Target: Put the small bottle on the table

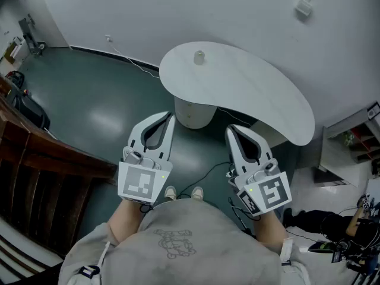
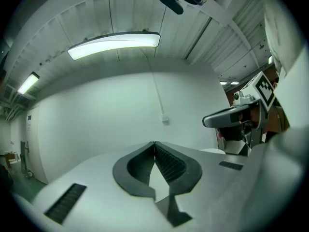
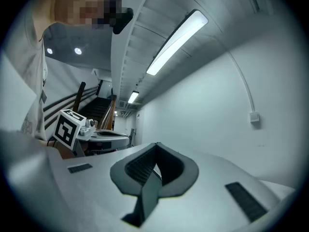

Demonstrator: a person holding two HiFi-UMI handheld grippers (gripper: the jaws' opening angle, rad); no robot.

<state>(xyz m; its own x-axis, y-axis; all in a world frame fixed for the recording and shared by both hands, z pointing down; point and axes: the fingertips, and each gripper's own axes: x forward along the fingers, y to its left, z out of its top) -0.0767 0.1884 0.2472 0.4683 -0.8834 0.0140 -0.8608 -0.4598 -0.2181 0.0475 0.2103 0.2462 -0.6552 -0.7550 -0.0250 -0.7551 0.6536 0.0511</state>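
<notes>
Holding both tools level in front of me, I have my left gripper (image 2: 154,144) clenched on nothing: its two black pads, ribbed on the inner faces, bow outward and meet at the tips, leaving only a teardrop gap behind them. My right gripper (image 3: 156,145) is pinched together the same way and is just as empty (same ridged dark lining, same smooth matte grey shell around it). The two sit side by side, apart from each other, above a glossy dark green floor (image 1: 101,111), where a thin black cable (image 1: 208,174) snakes toward the pale toes of my shoes (image 1: 170,192). Beyond the fingertips stands the table (image 1: 267,105), a smooth white kidney-shaped top on a round, pale pedestal (image 1: 193,113). The small bottle (image 1: 199,57) stands upright on that top near its far edge, a whitish cylinder with a narrower cap, well apart from both grippers. Behind it rises a plain white wall (image 1: 178,10), and off to my left runs a dark brown wooden railing (image 1: 35,159) with upright slats.
</notes>
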